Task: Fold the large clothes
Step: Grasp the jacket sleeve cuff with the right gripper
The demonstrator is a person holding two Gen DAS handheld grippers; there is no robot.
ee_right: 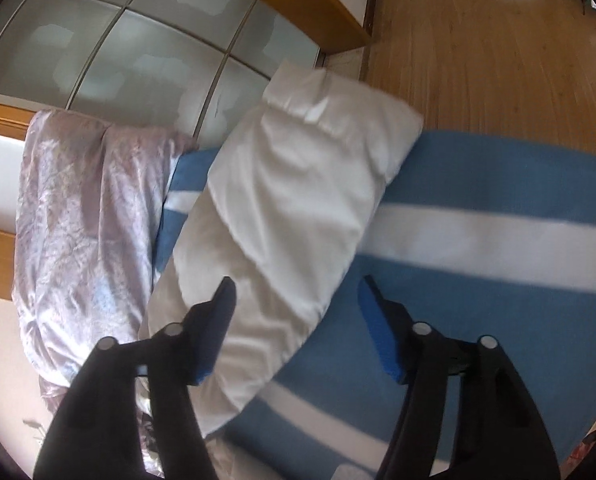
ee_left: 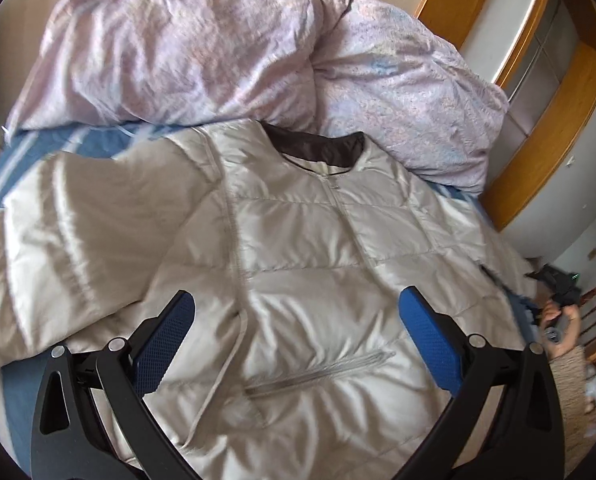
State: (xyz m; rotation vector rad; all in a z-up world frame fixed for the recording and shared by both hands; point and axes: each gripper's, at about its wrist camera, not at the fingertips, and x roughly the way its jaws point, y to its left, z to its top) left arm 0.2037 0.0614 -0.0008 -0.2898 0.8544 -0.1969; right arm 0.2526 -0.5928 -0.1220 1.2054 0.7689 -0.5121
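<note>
A pale grey quilted puffer jacket [ee_left: 298, 248] lies front up on the bed, dark collar lining toward the far side, one sleeve [ee_left: 66, 232] spread to the left. My left gripper [ee_left: 298, 308] is open and empty, hovering above the jacket's lower front near a pocket zipper [ee_left: 318, 372]. In the right wrist view the jacket's other sleeve [ee_right: 282, 216] lies stretched across the blue and white striped sheet [ee_right: 498, 200]. My right gripper [ee_right: 294, 292] is open and empty, just above that sleeve's near part. The right gripper also shows at the left wrist view's right edge [ee_left: 558, 292].
A crumpled pink duvet [ee_left: 218, 48] is piled along the far side of the bed and shows in the right wrist view [ee_right: 82, 216]. A wooden-framed cabinet with frosted glass doors [ee_right: 138, 48] stands beside the bed. Wooden floor [ee_right: 498, 60] lies beyond the bed edge.
</note>
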